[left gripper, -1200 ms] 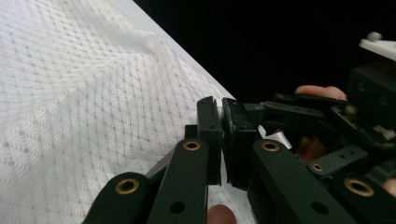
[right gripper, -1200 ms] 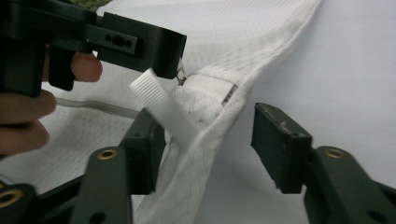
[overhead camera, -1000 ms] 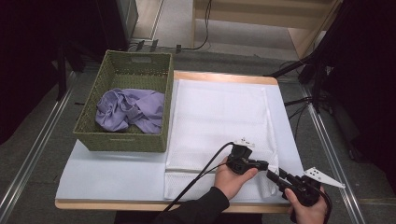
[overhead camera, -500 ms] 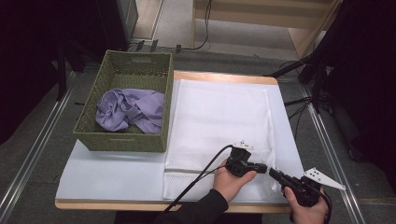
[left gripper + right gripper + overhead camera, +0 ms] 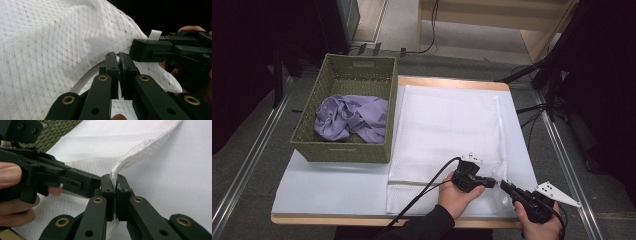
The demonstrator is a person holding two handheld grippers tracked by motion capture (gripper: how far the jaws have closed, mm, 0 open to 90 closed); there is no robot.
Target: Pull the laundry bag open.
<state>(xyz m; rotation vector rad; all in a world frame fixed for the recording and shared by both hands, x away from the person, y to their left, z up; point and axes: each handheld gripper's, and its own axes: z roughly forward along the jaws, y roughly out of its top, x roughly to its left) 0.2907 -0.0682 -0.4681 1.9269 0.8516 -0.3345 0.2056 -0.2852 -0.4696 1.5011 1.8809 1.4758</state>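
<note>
Mesh bag (image 5: 447, 130) edge pinched between jaws of both grippers, near corner

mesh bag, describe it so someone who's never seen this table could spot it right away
On the pale table, right of the green woven basket holding a purple cloth, lies the mesh bag. It is a flat white netted rectangle, and both grippers, the left and the right, are shut on its near right edge.
</note>
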